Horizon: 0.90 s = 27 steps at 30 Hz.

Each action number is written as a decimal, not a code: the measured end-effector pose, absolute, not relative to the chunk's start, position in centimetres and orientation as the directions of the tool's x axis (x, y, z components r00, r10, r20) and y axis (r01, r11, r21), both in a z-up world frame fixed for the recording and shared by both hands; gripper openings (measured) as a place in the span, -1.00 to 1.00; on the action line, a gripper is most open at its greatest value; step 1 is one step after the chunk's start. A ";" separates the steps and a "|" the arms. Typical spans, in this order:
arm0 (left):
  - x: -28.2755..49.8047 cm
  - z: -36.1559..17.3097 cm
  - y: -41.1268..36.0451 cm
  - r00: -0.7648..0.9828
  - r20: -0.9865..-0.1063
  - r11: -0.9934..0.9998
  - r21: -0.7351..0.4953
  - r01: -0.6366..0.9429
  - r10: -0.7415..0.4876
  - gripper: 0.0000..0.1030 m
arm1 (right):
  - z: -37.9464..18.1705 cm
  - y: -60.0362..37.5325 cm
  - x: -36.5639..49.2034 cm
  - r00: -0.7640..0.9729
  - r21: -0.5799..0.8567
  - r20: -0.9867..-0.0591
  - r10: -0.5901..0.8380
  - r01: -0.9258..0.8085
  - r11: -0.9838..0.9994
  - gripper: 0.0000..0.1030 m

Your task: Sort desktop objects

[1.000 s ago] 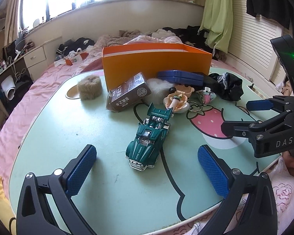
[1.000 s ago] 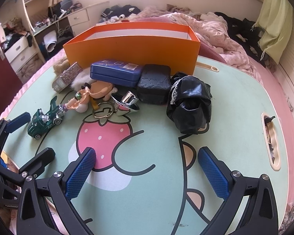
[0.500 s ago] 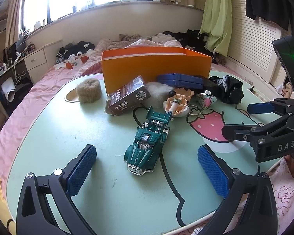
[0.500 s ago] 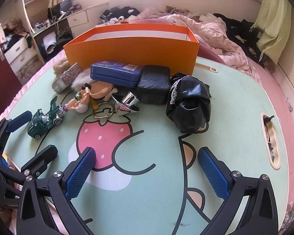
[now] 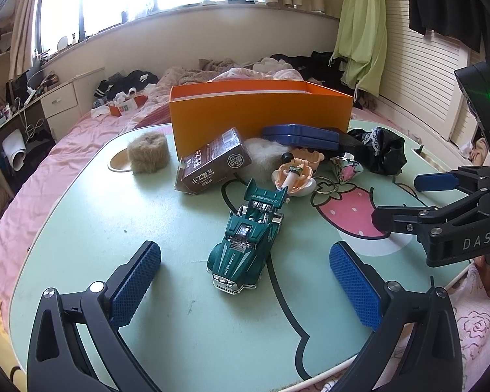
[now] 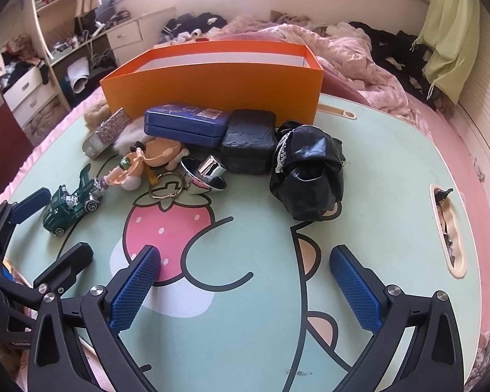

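Observation:
A green toy car (image 5: 246,245) stands on the mint cartoon table (image 5: 81,235), nose toward me, just ahead of my open, empty left gripper (image 5: 245,281). It also shows in the right wrist view (image 6: 72,202). Behind it lie a brown carton (image 5: 212,166), a peach doll toy (image 5: 294,173), a blue case (image 6: 186,124), a black case (image 6: 248,140), a silver cup with a key ring (image 6: 205,173) and a black crumpled bag (image 6: 310,170). An orange box (image 6: 212,75) stands open at the back. My right gripper (image 6: 245,287) is open and empty above the strawberry print.
A furry brown ring (image 5: 148,153) sits at the table's far left beside a cut-out handle (image 5: 119,165). Another handle slot (image 6: 449,228) is at the right edge. The table rests on a pink bed; clothes lie behind it. The right gripper (image 5: 441,205) shows in the left wrist view.
The left wrist view has dropped lower toward the table and the car now looks a little nearer. The right gripper has barely moved. Nothing on the table has shifted.

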<state>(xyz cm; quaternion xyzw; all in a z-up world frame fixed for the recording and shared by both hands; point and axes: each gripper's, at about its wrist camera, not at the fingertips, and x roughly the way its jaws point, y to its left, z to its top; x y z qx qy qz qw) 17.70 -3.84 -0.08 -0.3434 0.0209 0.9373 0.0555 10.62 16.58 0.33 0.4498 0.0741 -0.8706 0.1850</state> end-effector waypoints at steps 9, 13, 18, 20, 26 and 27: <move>17.7 -0.1 -3.8 -0.758 -0.646 -0.993 0.001 -0.119 0.090 0.99 | 0.3 16.4 10.4 -0.517 0.036 -0.817 -0.255 0.396 -0.917 1.00; 17.7 0.0 -3.8 -0.759 -0.645 -0.993 0.001 -0.118 0.090 0.99 | 0.3 16.3 10.5 -0.515 0.036 -0.818 -0.256 0.398 -0.917 1.00; 17.7 0.0 -3.8 -0.759 -0.645 -0.993 0.001 -0.119 0.090 0.99 | 0.2 16.5 10.4 -0.513 0.042 -0.818 -0.262 0.401 -0.915 1.00; 17.7 0.0 -3.8 -0.759 -0.645 -0.993 0.001 -0.119 0.090 0.99 | 0.2 16.5 10.4 -0.513 0.041 -0.818 -0.261 0.401 -0.915 1.00; 17.7 0.0 -3.8 -0.759 -0.645 -0.993 0.001 -0.118 0.090 0.99 | 0.3 16.5 10.5 -0.512 0.044 -0.816 -0.267 0.406 -0.913 0.98; 17.7 0.0 -3.8 -0.759 -0.645 -0.993 0.001 -0.119 0.090 0.99 | 0.3 16.5 10.5 -0.515 0.044 -0.814 -0.269 0.406 -0.913 0.93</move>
